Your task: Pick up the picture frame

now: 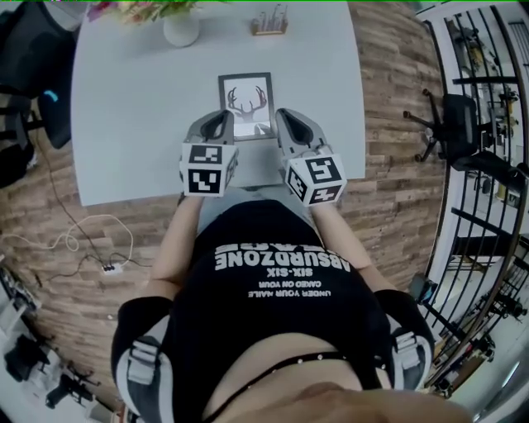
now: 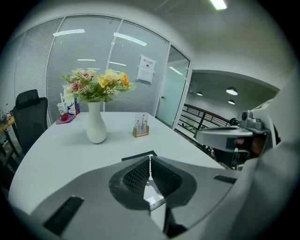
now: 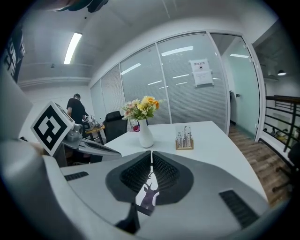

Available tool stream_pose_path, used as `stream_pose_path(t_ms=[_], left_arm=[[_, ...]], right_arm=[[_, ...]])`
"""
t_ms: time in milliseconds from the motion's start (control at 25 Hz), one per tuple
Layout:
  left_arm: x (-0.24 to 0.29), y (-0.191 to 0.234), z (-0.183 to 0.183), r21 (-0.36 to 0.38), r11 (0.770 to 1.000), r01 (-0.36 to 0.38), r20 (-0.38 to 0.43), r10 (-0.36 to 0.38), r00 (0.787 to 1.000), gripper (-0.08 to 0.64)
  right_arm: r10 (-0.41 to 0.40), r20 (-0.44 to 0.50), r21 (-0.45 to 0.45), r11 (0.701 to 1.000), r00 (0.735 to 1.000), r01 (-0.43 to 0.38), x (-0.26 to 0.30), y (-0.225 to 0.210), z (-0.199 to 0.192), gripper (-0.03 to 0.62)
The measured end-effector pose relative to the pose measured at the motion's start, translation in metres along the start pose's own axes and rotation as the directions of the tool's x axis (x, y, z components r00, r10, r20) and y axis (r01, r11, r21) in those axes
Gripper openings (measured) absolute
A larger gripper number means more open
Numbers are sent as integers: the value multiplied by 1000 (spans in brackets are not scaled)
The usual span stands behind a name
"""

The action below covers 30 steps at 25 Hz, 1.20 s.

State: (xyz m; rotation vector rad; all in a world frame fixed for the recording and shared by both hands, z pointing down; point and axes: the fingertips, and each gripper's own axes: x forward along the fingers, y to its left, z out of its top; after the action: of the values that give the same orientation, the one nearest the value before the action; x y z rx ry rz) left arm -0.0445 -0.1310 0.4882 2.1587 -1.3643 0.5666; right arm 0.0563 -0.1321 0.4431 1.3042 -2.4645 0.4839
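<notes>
The picture frame (image 1: 246, 103), black-rimmed with a deer drawing, lies flat on the grey-white table (image 1: 132, 116), near its front edge. My left gripper (image 1: 224, 116) hovers over the frame's near left corner and my right gripper (image 1: 286, 114) over its near right corner. In the left gripper view the left gripper (image 2: 150, 159) has its jaws together, with the frame's black rim (image 2: 138, 156) showing just past them. In the right gripper view the right gripper (image 3: 151, 154) is likewise shut, and the deer print (image 3: 150, 191) shows below the tips. Neither holds anything.
A white vase of flowers (image 1: 181, 29) and a small wooden holder (image 1: 270, 23) stand at the table's far edge. A black office chair (image 1: 33, 74) sits at the left. Railings and gear (image 1: 471, 124) line the right. A person (image 3: 75, 110) stands in the background.
</notes>
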Motion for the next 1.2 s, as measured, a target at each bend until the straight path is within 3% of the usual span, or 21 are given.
stream_pose_path(t_ms=[400, 600, 1200], left_arm=[[23, 8, -5, 33, 999, -30, -49, 31, 998, 23], [35, 11, -15, 25, 1000, -8, -102, 10, 995, 128], [70, 25, -47, -8, 1000, 3, -200, -5, 980, 137]], right_arm=[[2, -53, 25, 1000, 999, 0, 21, -11, -18, 29], [7, -84, 34, 999, 996, -4, 31, -14, -25, 54], [21, -207, 58, 998, 978, -9, 57, -26, -66, 81]])
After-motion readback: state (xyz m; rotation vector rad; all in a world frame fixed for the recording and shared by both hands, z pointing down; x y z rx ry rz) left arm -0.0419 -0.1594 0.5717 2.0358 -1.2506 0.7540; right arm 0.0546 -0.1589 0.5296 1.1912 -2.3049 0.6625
